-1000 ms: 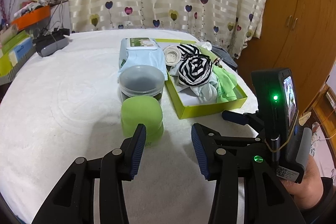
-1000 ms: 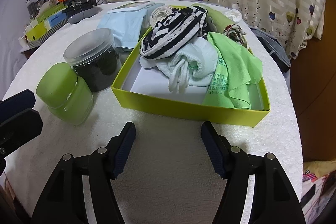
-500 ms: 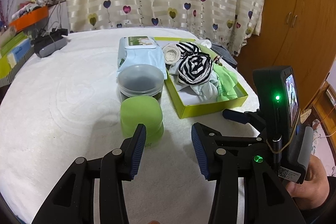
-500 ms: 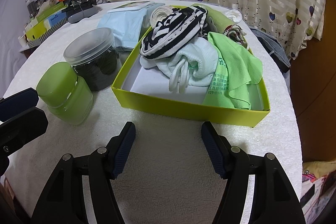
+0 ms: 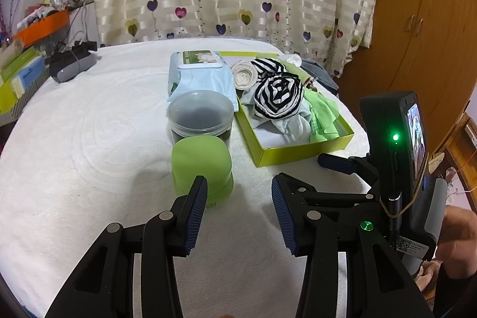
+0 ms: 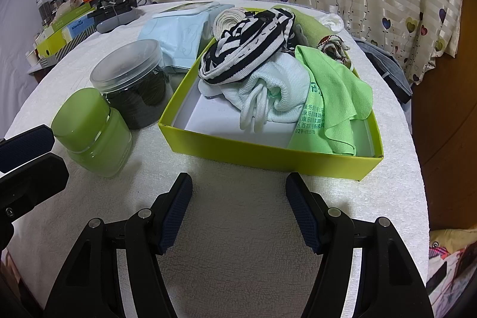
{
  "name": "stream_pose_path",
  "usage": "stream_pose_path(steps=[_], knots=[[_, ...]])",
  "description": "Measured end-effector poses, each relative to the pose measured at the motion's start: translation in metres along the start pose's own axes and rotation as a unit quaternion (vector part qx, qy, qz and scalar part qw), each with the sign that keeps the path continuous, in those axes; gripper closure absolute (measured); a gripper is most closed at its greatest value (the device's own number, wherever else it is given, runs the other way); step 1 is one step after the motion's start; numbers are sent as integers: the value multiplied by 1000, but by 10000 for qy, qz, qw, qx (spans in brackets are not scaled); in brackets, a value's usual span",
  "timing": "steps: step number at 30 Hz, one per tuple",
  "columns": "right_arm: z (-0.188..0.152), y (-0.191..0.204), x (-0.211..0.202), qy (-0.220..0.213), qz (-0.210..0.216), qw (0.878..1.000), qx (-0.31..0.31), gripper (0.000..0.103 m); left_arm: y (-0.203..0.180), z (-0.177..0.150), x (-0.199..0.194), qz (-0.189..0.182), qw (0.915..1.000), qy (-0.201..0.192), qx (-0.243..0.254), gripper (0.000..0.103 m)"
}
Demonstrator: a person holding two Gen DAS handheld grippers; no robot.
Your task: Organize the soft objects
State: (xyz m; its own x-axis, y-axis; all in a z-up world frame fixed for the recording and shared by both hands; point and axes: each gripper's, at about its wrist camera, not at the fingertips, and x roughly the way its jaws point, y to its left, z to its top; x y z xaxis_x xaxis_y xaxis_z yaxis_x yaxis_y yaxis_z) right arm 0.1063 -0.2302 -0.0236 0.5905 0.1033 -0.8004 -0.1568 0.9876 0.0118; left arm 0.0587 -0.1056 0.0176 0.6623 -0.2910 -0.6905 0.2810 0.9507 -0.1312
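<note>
A yellow-green box (image 6: 268, 154) (image 5: 298, 152) on the white table holds soft things: a black-and-white striped roll (image 6: 247, 49) (image 5: 278, 91), a pale blue-white cloth (image 6: 268, 91), a green cloth (image 6: 331, 97) (image 5: 323, 115) and a cream roll (image 6: 228, 20) (image 5: 243, 76). My right gripper (image 6: 238, 207) is open and empty, just in front of the box's near wall. My left gripper (image 5: 238, 210) is open and empty, its left finger beside a green jar (image 5: 201, 166) (image 6: 89, 130).
A clear jar with dark contents (image 5: 199, 115) (image 6: 134, 85) stands behind the green jar. A pale blue wipes pack (image 5: 199, 76) (image 6: 176, 32) lies left of the box. A grey device (image 5: 70, 66) and boxes (image 6: 59, 32) sit far left. A wooden wardrobe (image 5: 417, 20) stands right.
Both grippers have barely shifted; the left view has drawn back very slightly. Nothing was taken hold of or let go.
</note>
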Motion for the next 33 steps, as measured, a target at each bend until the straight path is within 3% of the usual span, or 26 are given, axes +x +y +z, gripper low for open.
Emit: stream_pose_path(steps=[33], knots=[[0,0,0,-2,-1,10000,-1,37,2,-2,-1,-20,10000,42,13,59]])
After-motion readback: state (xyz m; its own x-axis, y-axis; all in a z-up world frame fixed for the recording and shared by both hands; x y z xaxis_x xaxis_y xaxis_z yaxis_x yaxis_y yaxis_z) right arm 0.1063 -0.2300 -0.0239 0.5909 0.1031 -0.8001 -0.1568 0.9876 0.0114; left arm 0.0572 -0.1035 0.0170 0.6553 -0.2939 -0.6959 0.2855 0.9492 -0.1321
